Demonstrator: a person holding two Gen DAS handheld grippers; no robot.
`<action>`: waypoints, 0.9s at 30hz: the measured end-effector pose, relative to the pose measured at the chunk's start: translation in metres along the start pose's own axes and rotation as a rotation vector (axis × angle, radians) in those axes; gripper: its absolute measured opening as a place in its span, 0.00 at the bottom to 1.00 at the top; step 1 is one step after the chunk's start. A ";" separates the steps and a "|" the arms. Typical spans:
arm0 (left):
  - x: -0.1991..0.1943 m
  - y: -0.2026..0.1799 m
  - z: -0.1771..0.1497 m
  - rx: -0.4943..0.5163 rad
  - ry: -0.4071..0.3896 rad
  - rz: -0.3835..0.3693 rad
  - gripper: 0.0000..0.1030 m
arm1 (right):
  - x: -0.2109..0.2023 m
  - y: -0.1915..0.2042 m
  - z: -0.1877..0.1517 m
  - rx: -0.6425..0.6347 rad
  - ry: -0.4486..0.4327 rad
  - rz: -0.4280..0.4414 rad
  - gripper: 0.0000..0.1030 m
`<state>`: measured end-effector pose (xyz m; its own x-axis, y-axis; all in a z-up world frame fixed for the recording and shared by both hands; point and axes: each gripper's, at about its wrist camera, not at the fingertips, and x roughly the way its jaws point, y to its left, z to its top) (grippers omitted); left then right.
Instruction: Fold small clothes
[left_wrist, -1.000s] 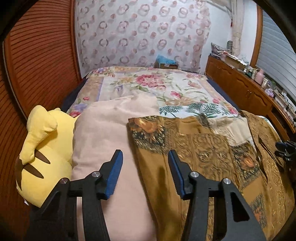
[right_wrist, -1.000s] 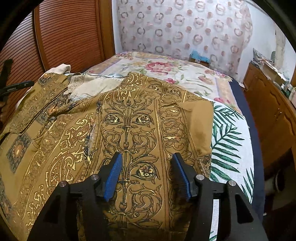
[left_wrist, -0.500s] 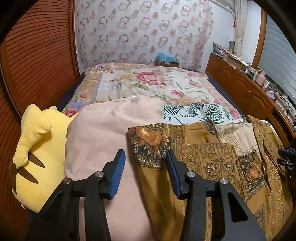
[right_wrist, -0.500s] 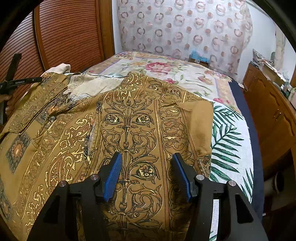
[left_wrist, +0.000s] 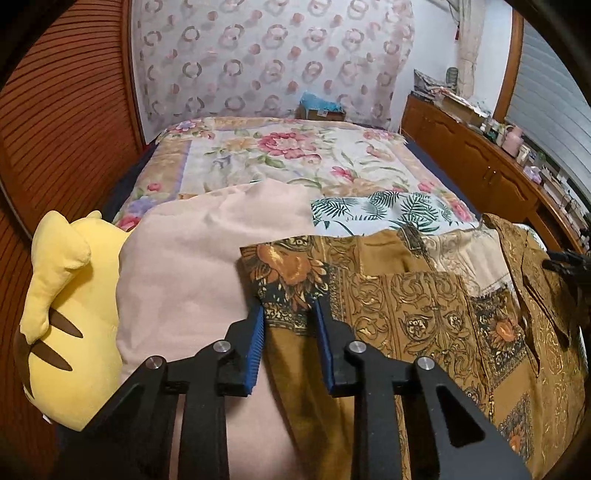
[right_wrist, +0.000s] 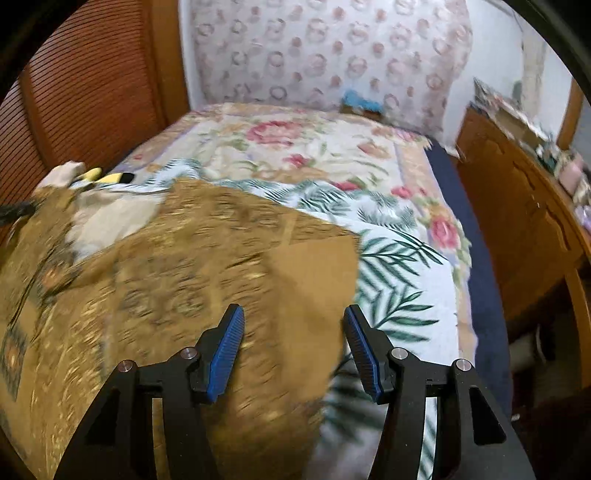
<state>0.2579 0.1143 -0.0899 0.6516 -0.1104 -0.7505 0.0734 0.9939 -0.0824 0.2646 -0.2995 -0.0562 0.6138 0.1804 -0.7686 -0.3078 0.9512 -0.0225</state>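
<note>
The bed (left_wrist: 295, 162) runs away ahead of both my grippers, floral spread on top. The shirt (left_wrist: 424, 306), brown with gold scrollwork, lies across its near end, under and in front of both tools.

My left gripper (left_wrist: 288, 314) is closing, jaws narrow, on the shirt's left corner. The flower-print hem sits between the blue pads (left_wrist: 255, 350); I cannot tell whether they press it yet. A pink pillow (left_wrist: 184, 280) lies just left of that gripper, a yellow plush (left_wrist: 62, 317) beyond it.

My right gripper (right_wrist: 293, 317) is released, jaws about half apart, gripping nothing. The shirt's right edge (right_wrist: 325, 280) falls between its pads (right_wrist: 225, 350), with leaf-print cloth (right_wrist: 399, 295) to the right.

The right view is smeared, so the shirt's pattern there is a blur. The shirt's near part is cut off by the frame and hidden behind both tools. At the left view's right edge a dark tool tip (left_wrist: 565, 260) shows, mostly cut off.
</note>
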 end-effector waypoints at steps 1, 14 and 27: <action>0.000 -0.001 0.000 0.006 0.001 0.005 0.27 | 0.005 -0.005 0.002 0.013 0.018 -0.003 0.56; -0.020 -0.016 -0.006 0.050 -0.037 -0.013 0.07 | 0.005 -0.002 0.005 -0.041 0.009 0.051 0.07; -0.135 -0.049 -0.060 0.098 -0.237 -0.109 0.06 | -0.126 0.012 -0.062 -0.095 -0.282 0.157 0.06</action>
<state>0.1211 0.0801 -0.0238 0.7936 -0.2257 -0.5650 0.2181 0.9725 -0.0822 0.1383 -0.3262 0.0012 0.7263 0.3977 -0.5606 -0.4729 0.8810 0.0122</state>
